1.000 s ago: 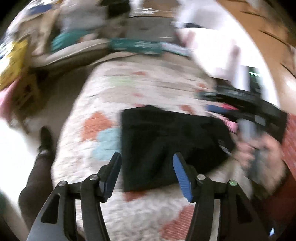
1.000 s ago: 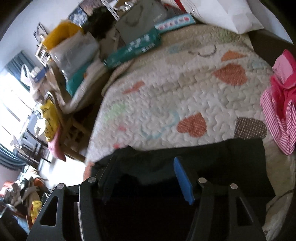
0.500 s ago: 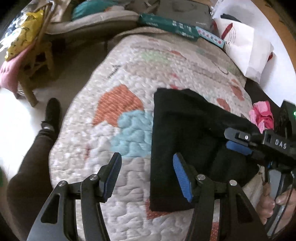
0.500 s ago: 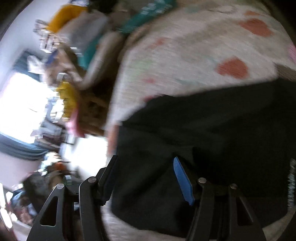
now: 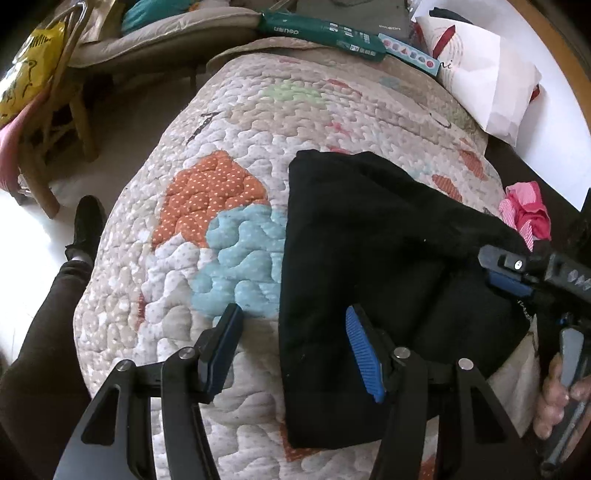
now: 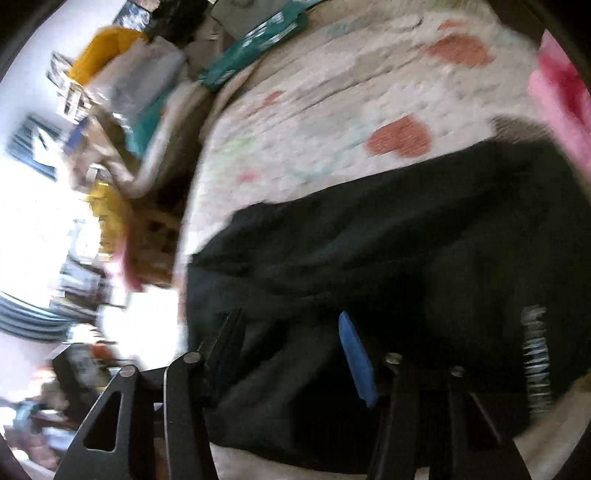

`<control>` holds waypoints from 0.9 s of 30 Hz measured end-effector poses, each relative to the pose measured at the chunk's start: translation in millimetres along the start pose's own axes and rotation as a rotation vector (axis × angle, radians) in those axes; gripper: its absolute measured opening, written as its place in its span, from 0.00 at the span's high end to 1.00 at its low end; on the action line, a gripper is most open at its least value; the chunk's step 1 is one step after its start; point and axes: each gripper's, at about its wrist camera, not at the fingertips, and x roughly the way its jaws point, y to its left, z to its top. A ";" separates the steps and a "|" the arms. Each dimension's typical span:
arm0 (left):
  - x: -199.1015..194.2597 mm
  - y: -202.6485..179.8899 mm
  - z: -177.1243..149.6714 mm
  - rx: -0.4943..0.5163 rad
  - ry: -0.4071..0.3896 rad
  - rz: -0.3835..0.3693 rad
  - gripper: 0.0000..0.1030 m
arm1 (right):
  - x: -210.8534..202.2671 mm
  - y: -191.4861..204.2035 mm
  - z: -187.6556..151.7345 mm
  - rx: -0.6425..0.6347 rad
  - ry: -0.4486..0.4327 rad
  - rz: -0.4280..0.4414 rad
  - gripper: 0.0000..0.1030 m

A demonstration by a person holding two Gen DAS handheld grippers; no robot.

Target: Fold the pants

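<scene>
Black pants (image 5: 369, 240) lie folded into a thick rectangle on a patchwork quilt (image 5: 207, 192). My left gripper (image 5: 293, 317) hovers open over the pants' left edge, one finger above the quilt and the other above the cloth. At the right of the left wrist view, my right gripper (image 5: 506, 273) reaches over the pants' right side, with a hand (image 5: 557, 398) on its handle. The right wrist view is blurred. There the right gripper (image 6: 290, 325) stands open just above the dark pants (image 6: 406, 240), with nothing pinched. A white print (image 6: 535, 354) shows at the pants' right end.
A pink striped garment (image 5: 524, 214) lies beyond the pants. A white bag (image 5: 487, 85) and a green box (image 5: 325, 33) sit at the bed's far end. A wooden chair (image 5: 44, 147) with a yellow bag stands left. A person's leg and shoe (image 5: 86, 225) are beside the bed.
Both grippers have come down closer to the pants. The left view has swung so that the pants now sit to its right, and the right gripper has settled over their right side.
</scene>
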 end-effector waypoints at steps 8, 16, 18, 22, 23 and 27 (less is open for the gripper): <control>-25.4 1.1 14.1 0.001 -0.060 0.033 0.44 | -30.7 -27.1 1.5 0.040 -0.112 -0.128 0.40; -28.4 -38.5 34.2 0.122 -0.103 0.011 0.44 | -43.9 -25.9 -1.7 0.058 -0.182 -0.139 0.40; -26.9 -45.7 36.5 0.138 -0.106 0.010 0.44 | -49.4 -30.1 -1.6 0.071 -0.206 -0.160 0.40; -17.7 -58.9 41.1 0.160 -0.089 0.004 0.44 | -66.1 -40.0 -1.4 0.088 -0.254 -0.220 0.40; -15.9 -62.7 42.8 0.159 -0.084 -0.012 0.44 | -71.5 -42.8 -2.6 0.095 -0.268 -0.230 0.40; -8.3 -85.2 53.7 0.182 -0.045 -0.088 0.44 | -89.0 -59.4 -12.8 0.155 -0.309 -0.264 0.39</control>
